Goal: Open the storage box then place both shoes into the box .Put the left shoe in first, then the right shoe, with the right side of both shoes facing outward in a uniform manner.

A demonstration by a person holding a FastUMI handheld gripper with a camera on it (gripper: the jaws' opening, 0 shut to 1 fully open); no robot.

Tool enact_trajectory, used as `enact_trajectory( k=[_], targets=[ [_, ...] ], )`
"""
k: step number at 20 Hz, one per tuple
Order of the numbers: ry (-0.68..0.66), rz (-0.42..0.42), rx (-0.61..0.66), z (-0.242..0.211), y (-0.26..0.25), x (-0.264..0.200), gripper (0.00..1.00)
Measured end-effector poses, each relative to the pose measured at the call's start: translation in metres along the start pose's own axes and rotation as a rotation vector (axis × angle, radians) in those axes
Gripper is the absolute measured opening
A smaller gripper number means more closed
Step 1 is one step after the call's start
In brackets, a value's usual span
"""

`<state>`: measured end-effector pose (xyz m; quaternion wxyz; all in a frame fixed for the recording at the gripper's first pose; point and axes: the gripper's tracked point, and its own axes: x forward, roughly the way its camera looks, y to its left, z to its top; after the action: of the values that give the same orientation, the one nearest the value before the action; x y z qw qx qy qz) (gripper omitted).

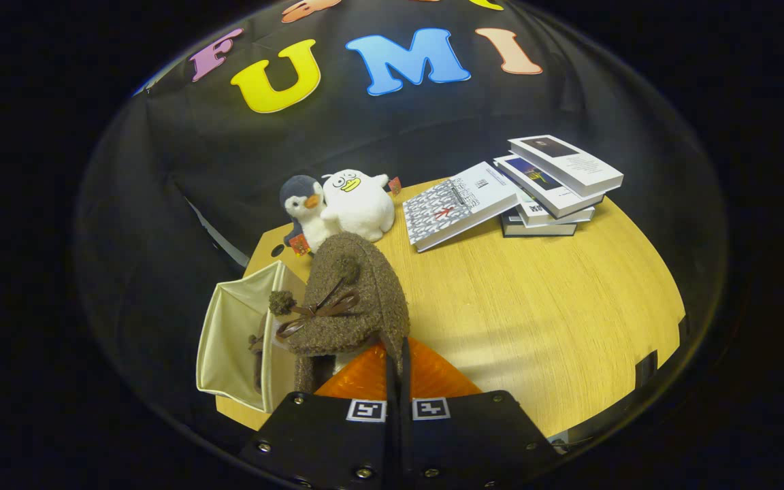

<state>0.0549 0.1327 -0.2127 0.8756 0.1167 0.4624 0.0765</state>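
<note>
A brown fuzzy shoe (354, 299) with a ribbon bow and pom-poms hangs just ahead of my gripper (395, 350), lifted off the table. The gripper is shut on the shoe's rear edge, both fingers pressed close together on it. An open cream fabric storage box (229, 340) stands at the table's near left corner, left of the fingers. The held shoe hovers over the box's right wall. Inside the box a dark brown piece (256, 354) shows, seemingly part of the other shoe; most of it is hidden.
The wooden table (542, 306) spreads right of the fingers. Beyond the shoe sit a plush penguin (302, 204) and a white plush duck (358, 204). A patterned book (456, 204) leans against a stack of books (555, 187) at the back right.
</note>
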Motion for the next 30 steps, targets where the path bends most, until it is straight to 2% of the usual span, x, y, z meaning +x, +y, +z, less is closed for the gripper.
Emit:
enact_trajectory(
  k=[12, 18, 23, 24, 26, 28, 29, 30],
  targets=[
    [-0.035, 0.128, -0.004, 0.010, 0.127, 0.015, 0.00],
    [-0.023, 0.130, -0.039, -0.010, 0.168, 0.040, 0.00],
    [-0.002, 0.114, -0.069, -0.029, 0.181, 0.058, 0.01],
    [-0.007, 0.124, -0.071, -0.030, 0.185, 0.059, 0.04],
    [-0.058, 0.133, -0.075, -0.017, 0.190, 0.055, 0.35],
    [-0.094, 0.112, -0.110, -0.009, 0.187, 0.046, 0.80],
    [-0.118, 0.110, -0.127, -0.003, 0.187, 0.042, 0.93],
    [-0.147, 0.116, -0.144, 0.004, 0.189, 0.036, 0.97]
  ],
)
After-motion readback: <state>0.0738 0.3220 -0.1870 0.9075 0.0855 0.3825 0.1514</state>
